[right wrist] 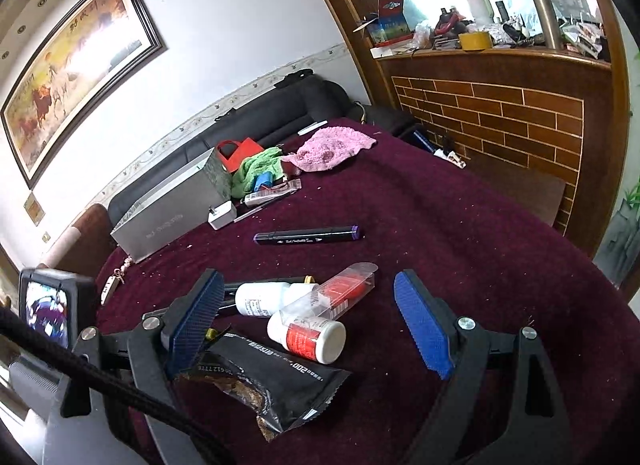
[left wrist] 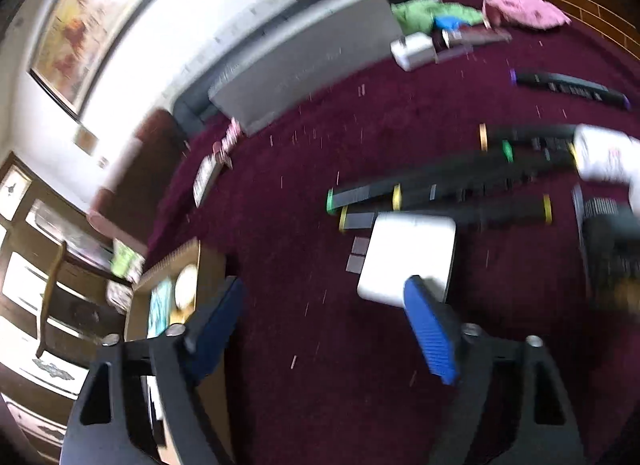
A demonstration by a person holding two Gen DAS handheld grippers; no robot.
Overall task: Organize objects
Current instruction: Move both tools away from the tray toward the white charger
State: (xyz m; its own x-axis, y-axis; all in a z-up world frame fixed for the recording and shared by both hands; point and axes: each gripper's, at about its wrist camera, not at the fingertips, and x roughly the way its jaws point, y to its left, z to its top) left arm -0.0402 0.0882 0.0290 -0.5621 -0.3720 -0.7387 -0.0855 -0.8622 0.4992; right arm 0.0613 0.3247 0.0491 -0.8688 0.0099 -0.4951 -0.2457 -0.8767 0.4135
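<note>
On the maroon tablecloth (left wrist: pixel 304 233) lie several black marker pens (left wrist: pixel 440 193) side by side, a white flat box (left wrist: pixel 412 253) and one purple-capped marker (left wrist: pixel 568 87). My left gripper (left wrist: pixel 328 325) is open and empty, just short of the white box; this view is blurred. My right gripper (right wrist: pixel 308 321) is open and empty, its fingers either side of a white bottle with a red label (right wrist: pixel 308 335), a clear red package (right wrist: pixel 340 291) and another white bottle (right wrist: pixel 264 297). A black snack pouch (right wrist: pixel 272 385) lies below them. The purple-capped marker (right wrist: pixel 308 234) lies further back.
A silver box (right wrist: pixel 168 209), white charger (right wrist: pixel 222 215), green cloth (right wrist: pixel 256 169) and pink cloth (right wrist: pixel 332 147) sit at the far side. A cardboard box (left wrist: pixel 176 293) stands at the table's left edge. A brick-pattern counter (right wrist: pixel 500 113) with clutter stands behind.
</note>
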